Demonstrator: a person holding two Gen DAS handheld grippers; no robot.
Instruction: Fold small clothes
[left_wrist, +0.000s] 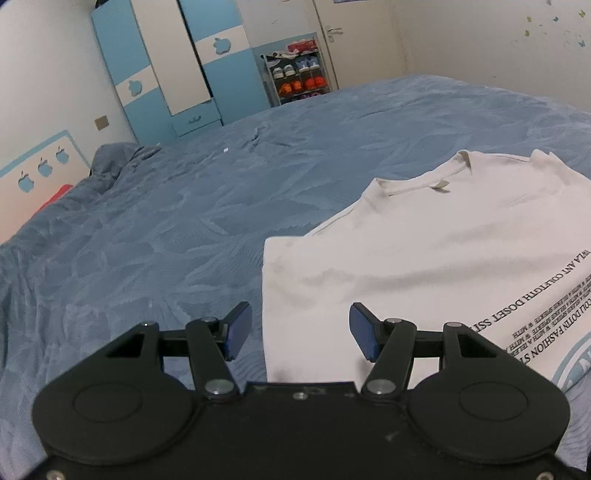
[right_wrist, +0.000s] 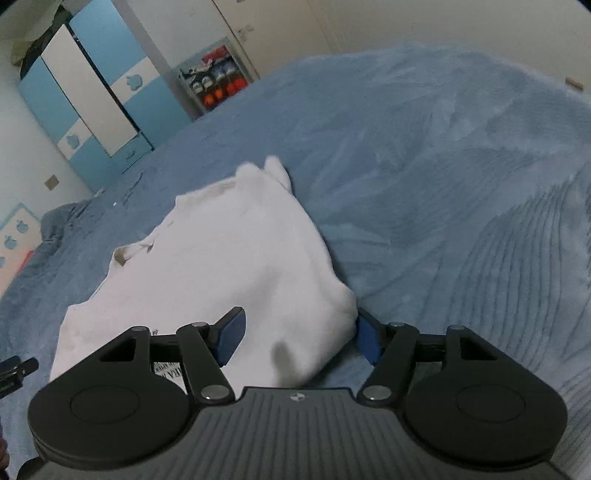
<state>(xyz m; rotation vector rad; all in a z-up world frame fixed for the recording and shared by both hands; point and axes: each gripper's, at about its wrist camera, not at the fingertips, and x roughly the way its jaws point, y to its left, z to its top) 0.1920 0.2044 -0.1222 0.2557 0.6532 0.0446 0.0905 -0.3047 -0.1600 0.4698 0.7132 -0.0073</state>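
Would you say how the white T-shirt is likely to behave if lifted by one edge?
The white T-shirt would probably droop limply: it already creases and bunches on the blue bedspread. It looks thin, so likely light. Its folded side may fall open.

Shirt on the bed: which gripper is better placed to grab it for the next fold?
Right. The right gripper is open with a bunched edge of the shirt already between its fingers. The left gripper is also open, astride the shirt's flat side edge, probably harder to pinch.

shirt (left_wrist: 424, 258): white, black lettering | bedspread (left_wrist: 166, 240): blue, leaf-like texture, perhaps | wardrobe (left_wrist: 177, 59): blue-white
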